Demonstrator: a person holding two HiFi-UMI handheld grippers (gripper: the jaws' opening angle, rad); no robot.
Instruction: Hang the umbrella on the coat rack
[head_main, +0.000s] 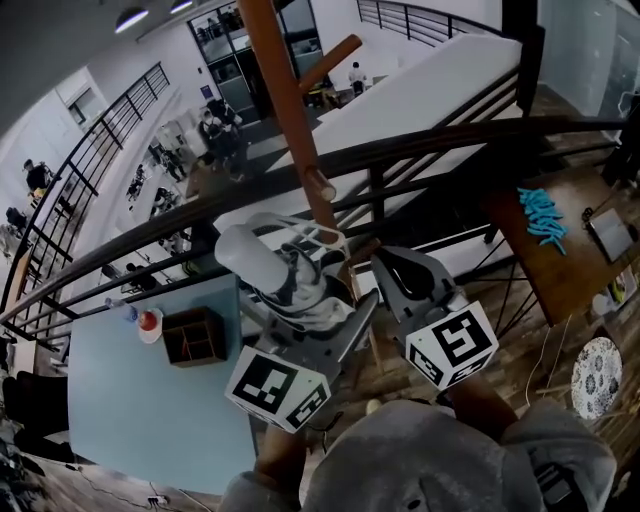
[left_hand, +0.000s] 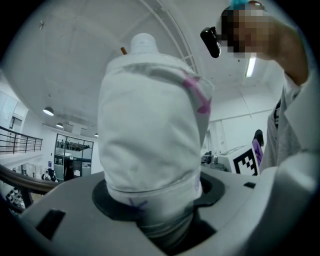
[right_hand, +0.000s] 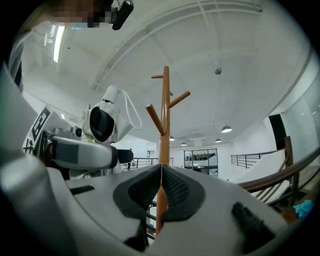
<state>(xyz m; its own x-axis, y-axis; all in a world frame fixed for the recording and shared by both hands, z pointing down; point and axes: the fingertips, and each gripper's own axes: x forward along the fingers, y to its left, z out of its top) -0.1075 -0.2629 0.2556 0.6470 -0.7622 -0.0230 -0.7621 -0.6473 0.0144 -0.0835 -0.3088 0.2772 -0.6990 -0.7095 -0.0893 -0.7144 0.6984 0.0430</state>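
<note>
A folded white umbrella (head_main: 262, 262) stands between the jaws of my left gripper (head_main: 290, 290), which is shut on it. In the left gripper view the umbrella (left_hand: 150, 125) fills the middle, upright and rising out of the left gripper (left_hand: 160, 200). Its white strap loop (head_main: 315, 235) lies close to the brown wooden coat rack (head_main: 285, 100), just below a short peg (head_main: 322, 188). My right gripper (head_main: 400, 275) is beside the pole on the right, shut with its pads meeting on nothing. The right gripper (right_hand: 160, 192) looks straight at the coat rack (right_hand: 165, 125), with the umbrella (right_hand: 105, 122) to its left.
A dark curved railing (head_main: 400, 150) runs just behind the rack, with a lower floor and a blue table (head_main: 150, 400) beyond it. At the right stand a wooden table (head_main: 560, 270) with blue items and a patterned plate (head_main: 597, 375).
</note>
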